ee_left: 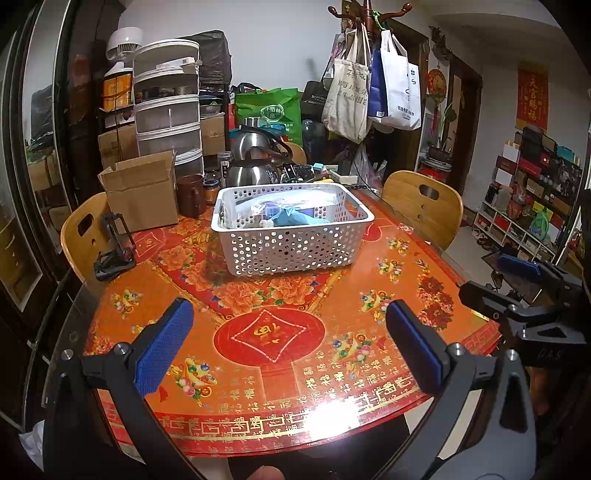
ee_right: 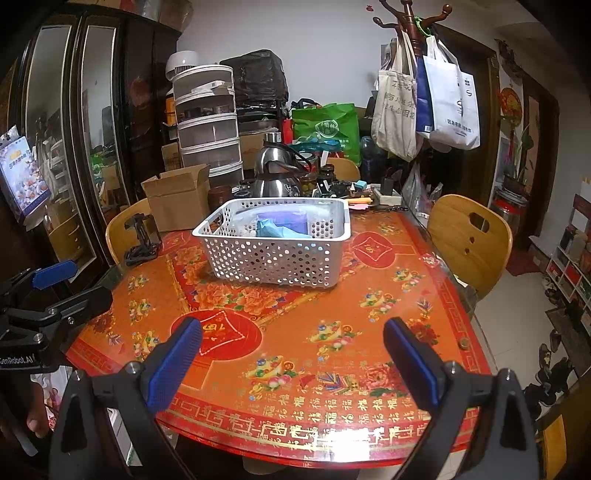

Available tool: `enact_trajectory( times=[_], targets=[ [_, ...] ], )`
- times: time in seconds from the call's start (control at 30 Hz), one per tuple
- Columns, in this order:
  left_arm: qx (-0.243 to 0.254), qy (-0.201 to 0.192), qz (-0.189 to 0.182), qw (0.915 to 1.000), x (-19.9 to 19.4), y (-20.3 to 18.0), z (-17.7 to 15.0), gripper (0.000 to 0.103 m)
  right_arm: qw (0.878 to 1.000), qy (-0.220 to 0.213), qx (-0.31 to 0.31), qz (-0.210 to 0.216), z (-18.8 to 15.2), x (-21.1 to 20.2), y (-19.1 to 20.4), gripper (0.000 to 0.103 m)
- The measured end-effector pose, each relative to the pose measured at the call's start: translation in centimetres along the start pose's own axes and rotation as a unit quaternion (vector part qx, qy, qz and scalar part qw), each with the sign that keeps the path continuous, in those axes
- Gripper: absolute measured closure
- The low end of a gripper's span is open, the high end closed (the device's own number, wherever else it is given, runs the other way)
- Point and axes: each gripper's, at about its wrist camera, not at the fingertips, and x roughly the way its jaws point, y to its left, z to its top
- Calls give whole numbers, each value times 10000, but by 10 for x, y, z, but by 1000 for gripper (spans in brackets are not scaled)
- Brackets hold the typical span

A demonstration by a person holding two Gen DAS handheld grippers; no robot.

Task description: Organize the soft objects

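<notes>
Round tabletop [ee_left: 332, 369] under red-orange festive cloth with glass sheet, glare at 6 o'clock edge. Wooden chairs at 9 o'clock [ee_left: 83, 236] and 2 o'clock [ee_left: 424, 206]. White wall [ee_left: 277, 44] behind. Dark glass-door cabinet [ee_right: 74, 129] at 10 o'clock. Coat rack [ee_right: 410, 22] at 1 o'clock, hung with tote bags [ee_right: 395, 110]. White stacked drawer unit [ee_left: 170, 103] and cardboard box [ee_left: 142, 192] at 11 o'clock. Steel kettles [ee_left: 255, 158] at 12 o'clock. White cubby shelf [ee_left: 524, 221] at 3 o'clock, pale tile floor [ee_right: 513, 325] beside it.
</notes>
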Motion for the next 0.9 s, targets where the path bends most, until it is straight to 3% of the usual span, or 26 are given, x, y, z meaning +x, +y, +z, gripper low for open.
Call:
enact_trajectory(
  times=[0.9],
  targets=[
    [-11,48,-41,10000,2,-2,-2,0,10000,19,-23,29,1,1,2,5]
  ],
)
